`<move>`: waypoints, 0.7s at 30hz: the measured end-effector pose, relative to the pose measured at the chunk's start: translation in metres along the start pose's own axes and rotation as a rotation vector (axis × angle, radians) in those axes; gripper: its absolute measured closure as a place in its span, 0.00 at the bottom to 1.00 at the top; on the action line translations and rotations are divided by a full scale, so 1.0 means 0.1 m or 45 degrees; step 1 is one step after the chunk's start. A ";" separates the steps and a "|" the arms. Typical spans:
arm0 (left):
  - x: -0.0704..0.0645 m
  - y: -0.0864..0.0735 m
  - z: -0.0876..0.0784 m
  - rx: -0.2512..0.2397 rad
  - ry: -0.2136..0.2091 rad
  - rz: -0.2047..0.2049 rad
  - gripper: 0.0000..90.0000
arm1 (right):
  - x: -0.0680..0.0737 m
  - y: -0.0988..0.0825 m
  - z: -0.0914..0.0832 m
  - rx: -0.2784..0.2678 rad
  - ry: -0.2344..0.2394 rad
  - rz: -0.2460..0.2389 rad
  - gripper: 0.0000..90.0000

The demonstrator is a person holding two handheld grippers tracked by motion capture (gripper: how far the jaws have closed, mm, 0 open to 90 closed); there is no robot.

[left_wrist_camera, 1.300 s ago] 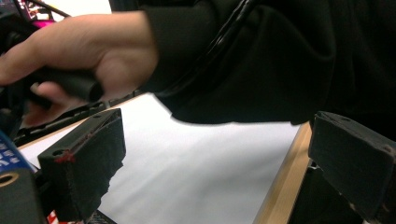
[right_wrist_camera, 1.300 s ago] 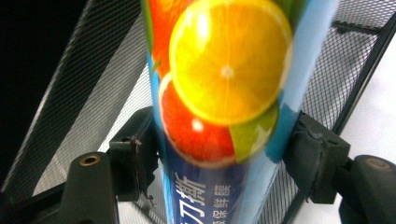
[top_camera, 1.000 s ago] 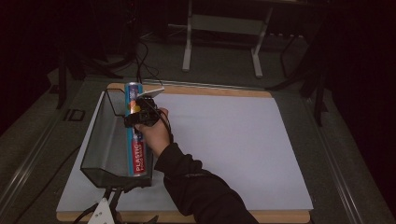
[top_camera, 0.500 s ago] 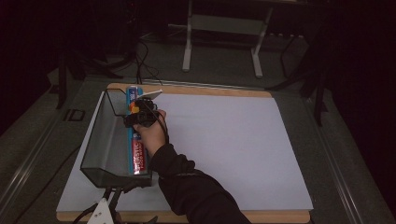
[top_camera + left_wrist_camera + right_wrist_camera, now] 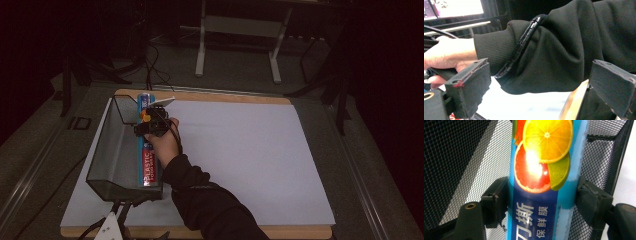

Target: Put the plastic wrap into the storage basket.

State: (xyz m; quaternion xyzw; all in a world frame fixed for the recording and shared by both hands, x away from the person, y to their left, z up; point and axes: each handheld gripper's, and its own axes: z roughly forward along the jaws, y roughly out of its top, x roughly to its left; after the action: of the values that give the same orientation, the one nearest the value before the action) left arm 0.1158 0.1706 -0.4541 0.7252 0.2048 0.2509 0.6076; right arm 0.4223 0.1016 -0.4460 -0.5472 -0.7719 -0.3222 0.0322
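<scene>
Watching from the side of the table: the plastic-wrap box (image 5: pixel 146 150) lies lengthwise in the black mesh basket (image 5: pixel 112 165), against the wall nearest the white mat (image 5: pixel 240 150), its far end poking past the basket's far rim.

Right gripper (image 5: pixel 152 125) sits astride the box near that far end. In the right gripper view its jaws flank the box (image 5: pixel 544 182) on both long sides. The jaws have just been opening, with the box between them; the left pad looks to be touching the carton edge, the right one close against it, so I read this as a slackening hold, not a firm clamp.

Left gripper (image 5: pixel 544 90): jaws spread wide, nothing between them (it looks at the person's dark sleeve (image 5: pixel 564 50) and the other hand).

Handling judgement:
- Long, narrow carton, probably light, weight spread evenly along its length.
- Printed card is glossy (a glare spot shows on the fruit print), so likely slick under rubber pads.
- Card walls would dent under a hard squeeze; moderate pressure only.
- Best hold: across the narrow width, nearer the middle than the end, to stop it pivoting.
</scene>
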 end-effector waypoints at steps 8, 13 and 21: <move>0.01 0.00 0.00 0.006 0.000 0.006 0.05 | -0.06 0.02 -0.11 -0.053 0.077 -0.068 0.26; 0.01 -0.01 0.01 0.013 0.000 0.004 0.05 | -0.10 0.03 -0.24 -0.091 0.097 -0.162 0.22; 0.02 -0.01 0.03 0.020 -0.004 -0.011 0.05 | -0.13 -0.08 -0.61 -0.130 0.116 -0.413 0.14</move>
State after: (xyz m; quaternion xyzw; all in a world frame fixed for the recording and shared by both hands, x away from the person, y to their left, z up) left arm 0.1191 0.1691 -0.4553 0.7294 0.2091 0.2456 0.6033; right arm 0.4019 0.0568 -0.4073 -0.4013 -0.8304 -0.3864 -0.0130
